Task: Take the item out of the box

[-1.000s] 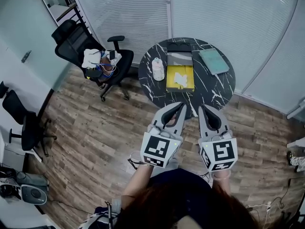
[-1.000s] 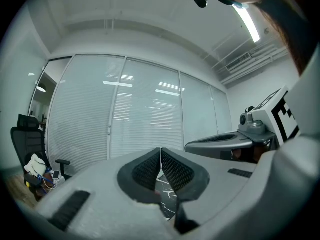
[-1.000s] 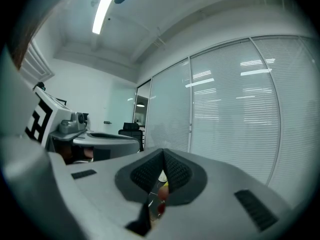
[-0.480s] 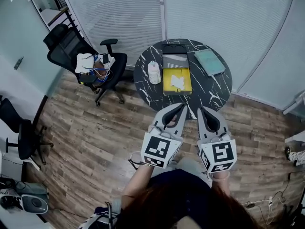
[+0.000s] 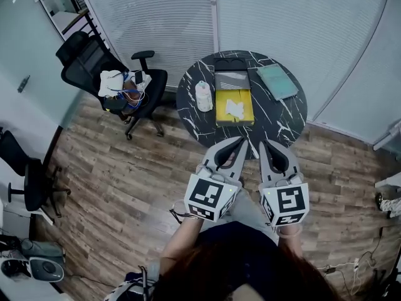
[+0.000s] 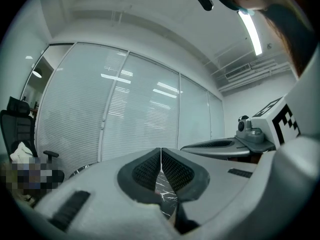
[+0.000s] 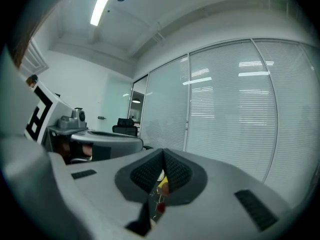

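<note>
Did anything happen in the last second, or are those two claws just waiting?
Only the head camera drifted: the office chair and round table sit slightly left of before. Nothing was grasped: the left gripper and right gripper stayed shut, and the white item remains in the yellow box.

Yellow box [image 5: 223, 113]: rectangular, shallow, open at the top, lying flat about the middle of the round black marbled tabletop [image 5: 282, 121]. Long sides running from near edge to far edge. At the far end, touching it and in line with it, a grey panel [image 5: 232, 80], lying flat. Inside, on the yellow floor: the item [image 5: 235, 108], white, small, irregular and crumpled-looking, about at the centre, clear of the box walls. Too small to tell what it is. Resting loose, touched by nothing but the box.
</note>
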`<state>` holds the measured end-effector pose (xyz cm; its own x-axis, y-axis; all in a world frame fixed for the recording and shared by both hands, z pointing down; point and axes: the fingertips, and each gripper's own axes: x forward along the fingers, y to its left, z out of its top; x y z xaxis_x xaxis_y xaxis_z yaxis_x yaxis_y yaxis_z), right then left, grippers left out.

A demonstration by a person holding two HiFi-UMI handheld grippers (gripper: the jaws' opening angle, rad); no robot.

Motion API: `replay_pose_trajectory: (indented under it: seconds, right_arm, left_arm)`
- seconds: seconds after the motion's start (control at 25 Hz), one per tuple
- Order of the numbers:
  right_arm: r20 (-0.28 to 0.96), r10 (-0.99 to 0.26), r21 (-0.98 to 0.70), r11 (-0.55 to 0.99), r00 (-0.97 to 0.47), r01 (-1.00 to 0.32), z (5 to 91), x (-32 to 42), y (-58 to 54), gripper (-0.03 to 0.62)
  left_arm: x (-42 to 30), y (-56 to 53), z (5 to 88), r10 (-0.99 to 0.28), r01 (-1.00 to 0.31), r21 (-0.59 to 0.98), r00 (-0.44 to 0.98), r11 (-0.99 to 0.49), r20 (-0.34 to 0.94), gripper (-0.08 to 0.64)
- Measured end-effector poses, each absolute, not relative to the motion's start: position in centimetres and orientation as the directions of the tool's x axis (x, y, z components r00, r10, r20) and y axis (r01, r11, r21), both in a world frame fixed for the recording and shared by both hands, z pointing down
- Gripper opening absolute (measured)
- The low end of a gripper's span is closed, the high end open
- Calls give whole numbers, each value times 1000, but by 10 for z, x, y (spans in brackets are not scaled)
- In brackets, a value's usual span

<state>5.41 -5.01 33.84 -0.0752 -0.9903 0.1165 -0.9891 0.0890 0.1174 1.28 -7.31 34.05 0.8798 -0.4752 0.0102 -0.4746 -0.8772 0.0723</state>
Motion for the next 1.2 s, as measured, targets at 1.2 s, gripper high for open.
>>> replay_pose_trajectory:
  seconds: [1.2]
  right_arm:
    - [165,-975,103,169,-151,-980,353,96,-163,25]
  left_arm:
    - [50,-180,349,-535,-537,13,842,-844,74,26]
